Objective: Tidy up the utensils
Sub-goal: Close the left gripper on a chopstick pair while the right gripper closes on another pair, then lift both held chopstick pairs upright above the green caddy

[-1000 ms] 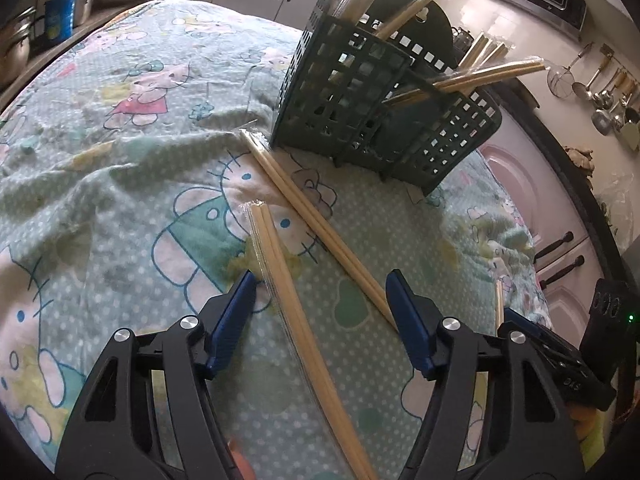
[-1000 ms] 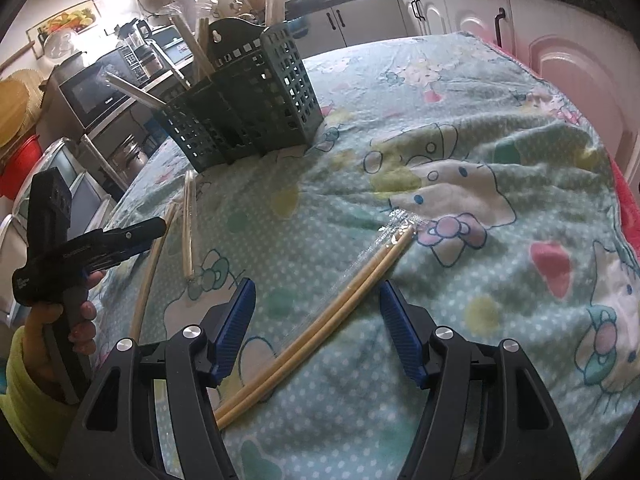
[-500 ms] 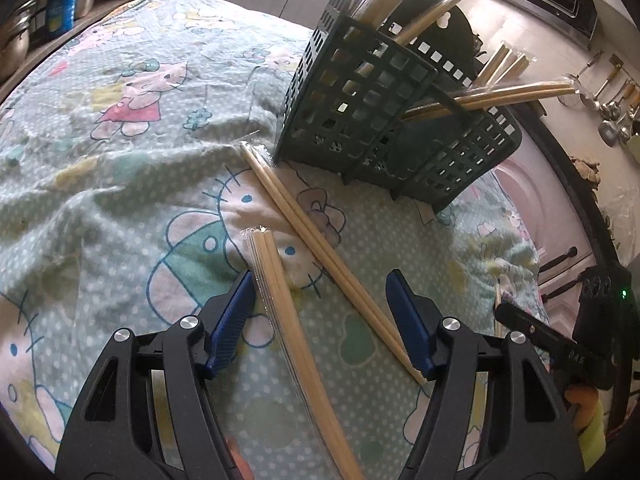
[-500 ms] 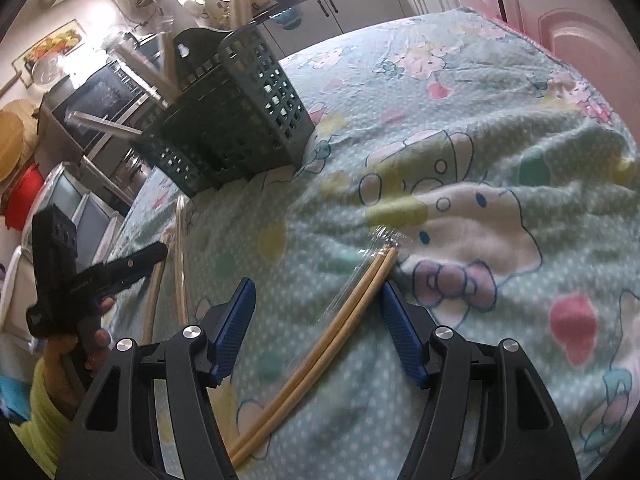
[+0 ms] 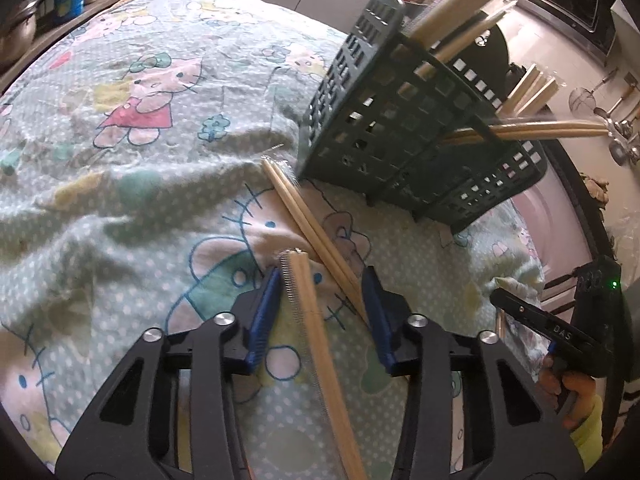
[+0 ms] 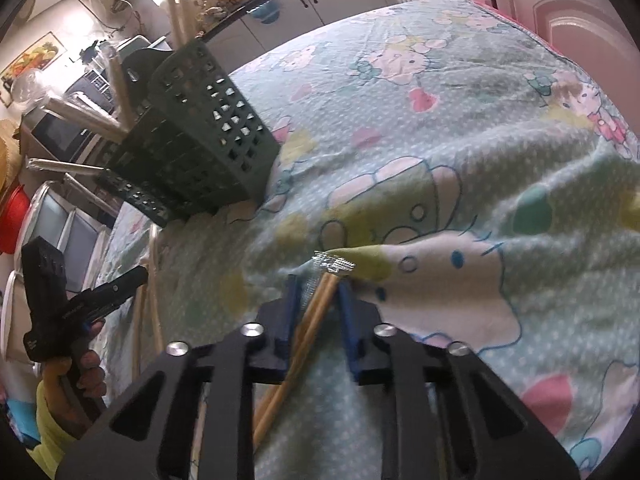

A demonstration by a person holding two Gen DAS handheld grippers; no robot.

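Observation:
A dark green slotted utensil basket stands on the cartoon-print cloth with several wrapped chopsticks sticking out of it. In the left wrist view my left gripper straddles a wrapped chopstick pair. Its jaws are closing, with a gap left on the right side. A second pair runs from the basket's foot to the right pad. In the right wrist view my right gripper is closing on another wrapped chopstick pair, and the pads meet its wrapper near the tip.
The wrinkled cloth covers the whole table. Two more chopstick pairs lie left of the basket. A hand in a yellow-green sleeve holds the other gripper at the table's edge. Cabinets, a microwave and hanging ladles surround the table.
Both grippers have slid forward along their chopstick pairs toward the tips, and both sets of jaws have narrowed from wide open. The right one has closed in much tighter.

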